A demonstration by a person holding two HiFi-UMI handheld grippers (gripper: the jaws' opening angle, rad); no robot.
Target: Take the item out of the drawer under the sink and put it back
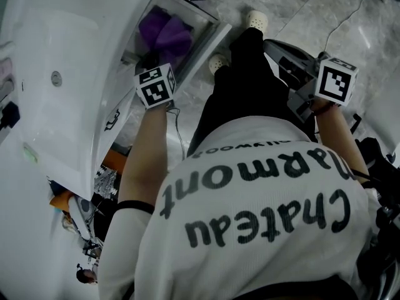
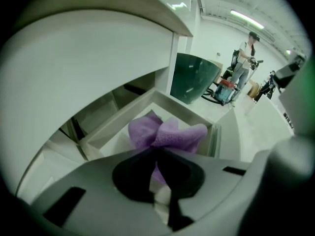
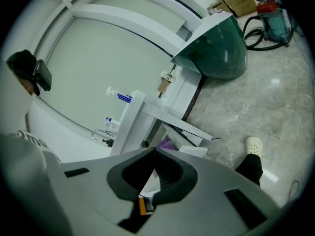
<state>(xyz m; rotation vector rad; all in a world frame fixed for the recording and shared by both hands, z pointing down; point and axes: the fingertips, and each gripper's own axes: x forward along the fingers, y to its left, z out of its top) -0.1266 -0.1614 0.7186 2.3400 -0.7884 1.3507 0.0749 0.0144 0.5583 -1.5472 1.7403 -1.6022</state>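
Left claw (image 2: 156,148) pinches the purple cloth (image 2: 170,134) over the open drawer (image 2: 173,105), under the overhanging sink (image 2: 88,68). Right claw (image 3: 154,151), closed and empty, is well apart from the drawer.

Across the back of a white shirt (image 1: 206,261), in big dark hand-drawn letters: "Chateau" on one line and "Marmont" on the next, both upside down in the head view. Beyond them, a curved line of small capitals, too small to read with certainty.

On the left cube (image 1: 156,85) and the right cube (image 1: 336,81), only black-and-white square code patterns, no letters or digits.

On the side of the white cabinet (image 1: 112,120), a small dark mark, unreadable.

In the right gripper view, blue print on a bottle (image 3: 123,97), too small to read.

In the left gripper view, faint dark print on a white panel (image 2: 288,119) at the right, illegible.
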